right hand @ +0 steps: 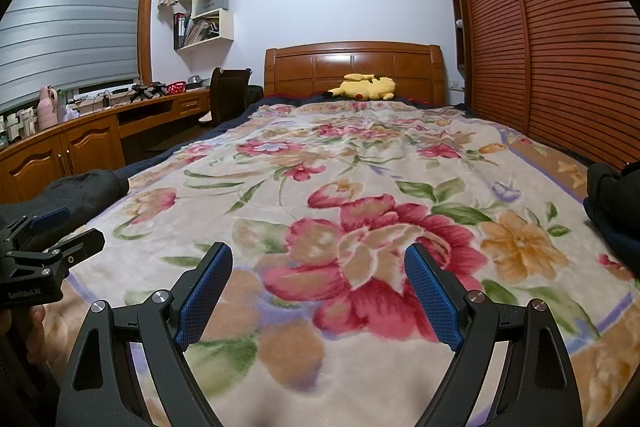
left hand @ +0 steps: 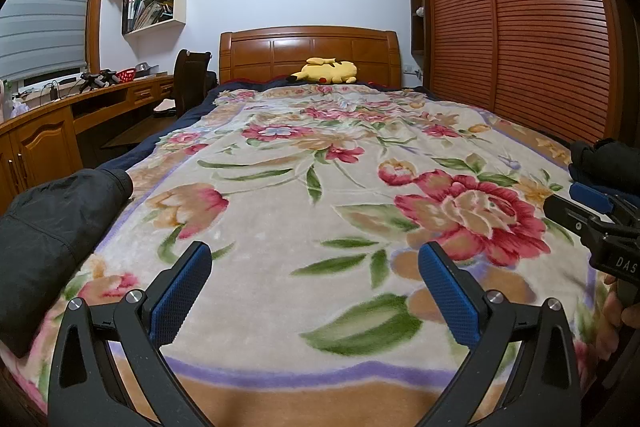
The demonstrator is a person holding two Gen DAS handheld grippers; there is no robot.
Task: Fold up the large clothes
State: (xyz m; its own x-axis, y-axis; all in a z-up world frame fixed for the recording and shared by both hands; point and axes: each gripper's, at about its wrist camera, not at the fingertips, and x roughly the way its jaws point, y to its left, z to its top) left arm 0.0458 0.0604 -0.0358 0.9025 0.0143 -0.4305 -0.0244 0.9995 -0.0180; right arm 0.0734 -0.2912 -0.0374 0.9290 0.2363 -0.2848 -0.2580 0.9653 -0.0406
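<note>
The dark garment (left hand: pixel 52 239) lies bunched at the left edge of the bed, near its foot, one rounded sleeve-like end pointing toward the headboard; it looks like a padded jacket of matte black woven cloth with fine wrinkles, thick and soft. A second dark bundle (left hand: pixel 604 163) sits at the right edge of the bed, black cloth on top of something navy blue; it seems more compact, but I cannot tell if it is already folded. As I judge it, the folding of the left garment is not begun: it is not spread flat and no claw touches it. The left claw (left hand: pixel 316 291) hovers above the middle of the blanket with its fingers wide apart and nothing between them, and the right claw (right hand: pixel 318 291) is the same, spread and empty. The fingers are black plastic with blue pads (left hand: pixel 180 295) that have a small dotted grip texture. The blanket (left hand: pixel 320 163) is fleecy, cream with large red and orange flowers and a purple border line, and lies quite smooth over a navy sheet. Far away a yellow plush toy (left hand: pixel 326 71) rests by the glossy wooden headboard (left hand: pixel 308 53), and a slatted brown wardrobe (left hand: pixel 520 27) stands at the right.
</note>
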